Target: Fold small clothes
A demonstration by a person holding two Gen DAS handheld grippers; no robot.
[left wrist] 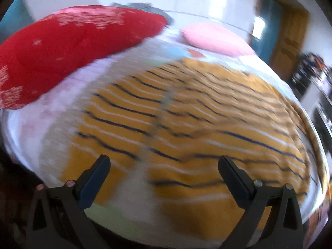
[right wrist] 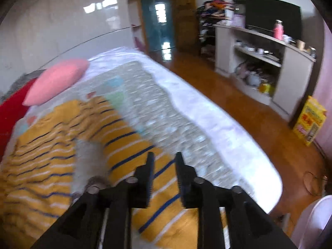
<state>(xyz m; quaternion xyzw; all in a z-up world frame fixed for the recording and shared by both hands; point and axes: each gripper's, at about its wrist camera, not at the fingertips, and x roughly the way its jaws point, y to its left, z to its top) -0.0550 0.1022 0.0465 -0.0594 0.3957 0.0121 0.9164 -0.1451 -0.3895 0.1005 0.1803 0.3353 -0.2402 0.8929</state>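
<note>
both grippers over the striped garment, no grip yet

left gripper [left wrist: 164, 164] fingers sit nearest the lens, spread wide apart with nothing between them, hovering above the mustard garment with navy and white stripes [left wrist: 186, 114]. frame is motion-blurred, so whether the tips touch the cloth i can't tell.

left to right in the left wrist view: red cushion [left wrist: 68, 49] at the far left, pink pillow [left wrist: 215, 39] further back, garment spread across the middle of the bed [left wrist: 25, 128] on a patterned sheet, wooden door [left wrist: 288, 41] at the right.

right gripper [right wrist: 164, 159] has its fingers drawn close, a narrow gap showing between them, nothing visibly caught in it. it hangs over one striped leg or sleeve of the garment [right wrist: 137, 149]. right of that comes pale bedding, then wood floor [right wrist: 238, 103], shelf unit [right wrist: 290, 62] and a yellow box [right wrist: 311, 122] by the wall.

judgement: garment looks laid out but rumpled, fold not started.

doing the step well:
- flatten first — the wrinkles on the left half will carry into the fold
- take opposite edges of the same hem or side, pinch a single layer edge rather than bunched cloth
- right gripper needs opening before it descends
- move both ends together, keep the cloth taut and low over the bed, line the stripes up as a check on squareness
</note>
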